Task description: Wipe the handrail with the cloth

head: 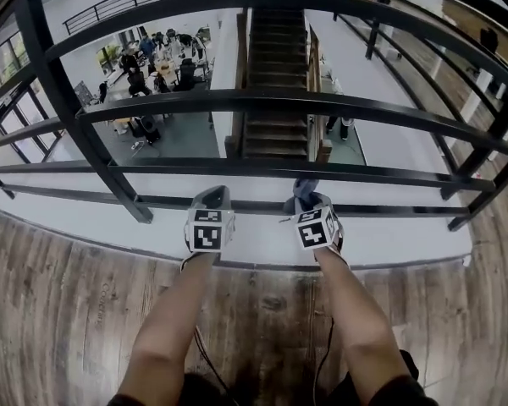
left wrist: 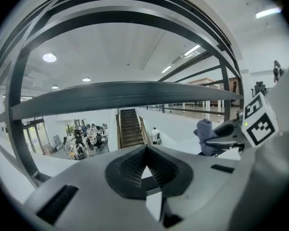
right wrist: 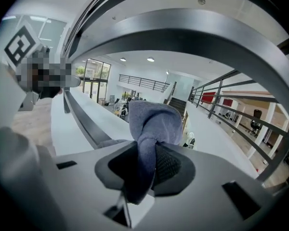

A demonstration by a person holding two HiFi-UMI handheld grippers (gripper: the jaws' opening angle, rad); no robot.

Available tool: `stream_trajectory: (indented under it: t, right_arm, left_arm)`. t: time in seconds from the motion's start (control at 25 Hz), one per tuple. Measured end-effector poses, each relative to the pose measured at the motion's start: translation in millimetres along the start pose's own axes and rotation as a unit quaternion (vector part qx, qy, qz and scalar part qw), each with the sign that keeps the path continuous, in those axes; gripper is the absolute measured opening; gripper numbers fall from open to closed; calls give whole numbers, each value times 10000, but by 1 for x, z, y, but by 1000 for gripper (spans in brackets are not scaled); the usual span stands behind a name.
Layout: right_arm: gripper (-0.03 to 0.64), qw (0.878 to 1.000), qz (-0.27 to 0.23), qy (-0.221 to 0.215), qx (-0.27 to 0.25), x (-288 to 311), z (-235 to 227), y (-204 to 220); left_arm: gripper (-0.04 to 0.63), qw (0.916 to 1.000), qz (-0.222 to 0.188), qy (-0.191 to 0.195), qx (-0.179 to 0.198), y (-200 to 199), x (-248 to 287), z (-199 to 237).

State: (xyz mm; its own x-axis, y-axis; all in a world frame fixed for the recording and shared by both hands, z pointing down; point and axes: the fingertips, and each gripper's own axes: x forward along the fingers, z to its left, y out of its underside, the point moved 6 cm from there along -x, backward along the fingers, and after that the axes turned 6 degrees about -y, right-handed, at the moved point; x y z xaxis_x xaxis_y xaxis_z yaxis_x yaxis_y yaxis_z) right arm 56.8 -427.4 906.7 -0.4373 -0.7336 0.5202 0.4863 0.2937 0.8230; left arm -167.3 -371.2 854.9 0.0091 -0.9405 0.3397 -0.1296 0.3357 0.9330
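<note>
A black metal handrail [head: 279,100] of smooth, rounded horizontal bars on flat uprights fills the upper half of the head view. It stands on a plain white ledge [head: 110,231] at the edge of a grey-brown, grained plank floor [head: 59,328]. Beyond the bars a dark staircase [head: 275,74] drops to a lower hall.

Two bare forearms reach forward over the planks, each ending in a pale grey gripper topped by a cube with square markers. The left gripper [head: 212,196] sits just before the lowest bars. In its own view the two ribbed black pads [left wrist: 130,165] lean together and meet at their tips, with nothing between them.

The right gripper [head: 306,194] is at the same height, near the left one but not touching it. Its ribbed pads [right wrist: 169,165] are clamped on a blue-grey cloth [right wrist: 151,124], soft and nappy. The cloth is pinched into a narrow fold at the pads and bulges out in a rounded bunch past them. That bunch pokes up between the two lowest bars, though whether it touches either one I cannot tell.
</note>
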Motion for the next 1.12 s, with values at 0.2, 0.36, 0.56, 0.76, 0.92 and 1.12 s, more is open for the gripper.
stream_trajectory:
  t: [0.2,0.36,0.56,0.76,0.92,1.12]
  right_arm:
    - [95,9995,1,274,179,-30,-69,39]
    - [95,9986,55,451,287,-53,-122,68]
    - [95,9978,37,609,241,-78,-177,99]
    - [95,9967,18,788,192,-102,-231,130]
    - [95,9949,-29,965,286,-124,-281,157]
    - [95,9910,-136,1229,506,-151,-341,194]
  left_arm:
    - [-2,9994,-96,326,24,-13,19,-65]
    - [-2,9985,-258,491,-26,-27,34,-112]
    - [-2,9950,-282,822,489,-24,49,-182]
    - [-2,9930,-372,1093,244,-39,56,-244]
    - [-2,9913,-489,1225,-40,-51,57,-292]
    - [-2,9875,-418,1518,115,-36,60,-350]
